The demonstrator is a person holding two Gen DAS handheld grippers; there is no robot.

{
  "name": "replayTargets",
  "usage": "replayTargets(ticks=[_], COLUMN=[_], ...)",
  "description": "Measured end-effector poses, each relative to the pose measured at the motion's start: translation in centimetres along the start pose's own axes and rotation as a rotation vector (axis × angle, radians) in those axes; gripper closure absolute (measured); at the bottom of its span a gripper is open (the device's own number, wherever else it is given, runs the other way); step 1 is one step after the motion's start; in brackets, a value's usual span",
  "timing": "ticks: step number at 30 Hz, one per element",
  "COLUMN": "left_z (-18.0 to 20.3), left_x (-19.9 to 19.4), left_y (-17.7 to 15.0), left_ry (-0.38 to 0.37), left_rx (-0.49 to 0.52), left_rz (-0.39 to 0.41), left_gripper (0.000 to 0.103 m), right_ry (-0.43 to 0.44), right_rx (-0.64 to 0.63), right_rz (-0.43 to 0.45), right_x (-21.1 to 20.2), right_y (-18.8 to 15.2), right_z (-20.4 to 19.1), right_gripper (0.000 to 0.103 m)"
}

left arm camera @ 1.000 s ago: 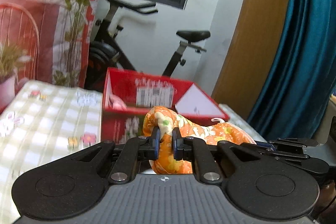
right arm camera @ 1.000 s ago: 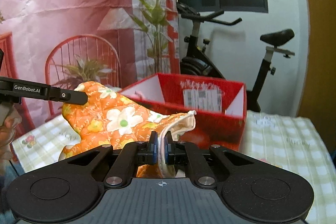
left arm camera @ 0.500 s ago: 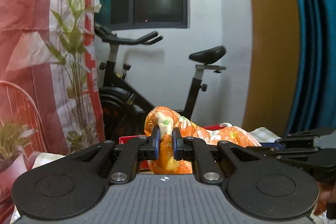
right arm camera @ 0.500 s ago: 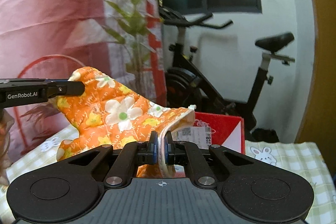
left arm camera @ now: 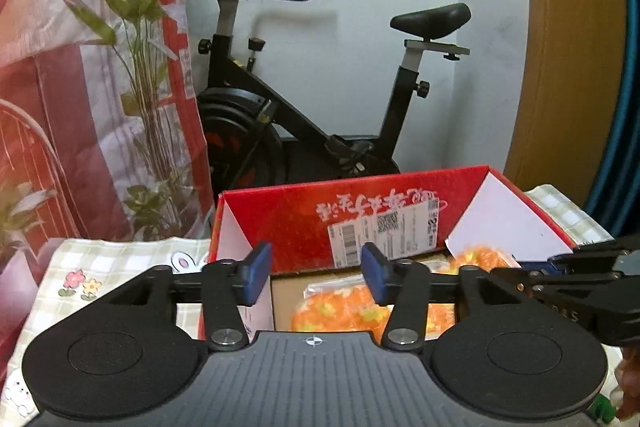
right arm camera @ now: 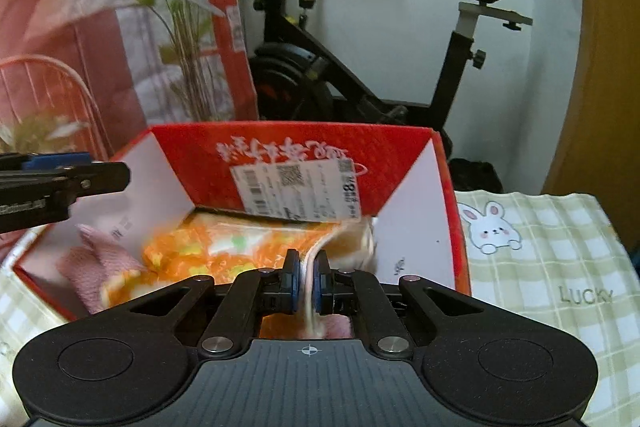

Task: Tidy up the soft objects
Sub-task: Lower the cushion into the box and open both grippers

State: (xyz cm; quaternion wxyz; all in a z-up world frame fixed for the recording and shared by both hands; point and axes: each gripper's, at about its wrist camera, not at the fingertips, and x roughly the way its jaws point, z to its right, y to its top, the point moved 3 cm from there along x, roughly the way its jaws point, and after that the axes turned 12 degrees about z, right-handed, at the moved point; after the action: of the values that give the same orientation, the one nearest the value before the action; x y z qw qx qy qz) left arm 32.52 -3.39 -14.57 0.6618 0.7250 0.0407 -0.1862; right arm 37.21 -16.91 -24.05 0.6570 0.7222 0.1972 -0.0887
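Observation:
An orange floral oven mitt (right arm camera: pixel 224 251) lies inside the open red cardboard box (right arm camera: pixel 304 147), blurred by motion. It also shows in the left wrist view (left arm camera: pixel 340 311) inside the same box (left arm camera: pixel 304 211). My right gripper (right arm camera: pixel 306 279) is shut on the mitt's pale cuff edge, just above the box's near side. My left gripper (left arm camera: pixel 316 271) is open and empty, above the box's near left side. A pink soft cloth (right arm camera: pixel 96 267) lies at the left inside the box.
The box stands on a green checked tablecloth (right arm camera: pixel 552 267) with bunny prints. An exercise bike (left arm camera: pixel 304 107) stands behind the table by the white wall. A pink printed backdrop with plants (left arm camera: pixel 80 87) hangs at the left. A blue curtain (left arm camera: pixel 628 67) hangs at the right.
Both grippers came down over the box with the mitt. My left gripper has opened and let go of the mitt, which dropped into the box. My right gripper still holds the cuff.

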Motion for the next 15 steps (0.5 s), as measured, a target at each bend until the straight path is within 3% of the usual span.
replayTargets(ticks=[5, 9, 11, 14, 15], left_z=[-0.5, -0.8, -0.9, -1.0, -1.1], left_x=[0.1, -0.7, -1.4, -2.7, -3.3], left_y=[-0.7, -1.0, -1.0, -1.0, -1.0], left_ry=[-0.024, -0.044, -0.056, -0.077, -0.086], left_rx=[-0.026, -0.057, -0.076, -0.099, -0.107], left_rz=[-0.039, -0.056, -0.058, -0.062, -0.063], left_gripper=[0.044, 0.041, 0.037, 0.031, 0.030], right_ry=[-0.063, -0.069, -0.063, -0.036, -0.030], right_rx=[-0.014, -0.031, -0.044, -0.036, -0.033], right_rz=[0.011, 0.053, 0.077, 0.126, 0.145], right_x=[0.3, -0.7, -1.6, -3.3, -4.0], right_y=[-0.2, 0.1, 0.4, 0.9, 1.1], right_z=[0.2, 0.3, 0.3, 0.3, 0.3], right_gripper=[0.071, 0.049, 0.043, 0.022, 0.011])
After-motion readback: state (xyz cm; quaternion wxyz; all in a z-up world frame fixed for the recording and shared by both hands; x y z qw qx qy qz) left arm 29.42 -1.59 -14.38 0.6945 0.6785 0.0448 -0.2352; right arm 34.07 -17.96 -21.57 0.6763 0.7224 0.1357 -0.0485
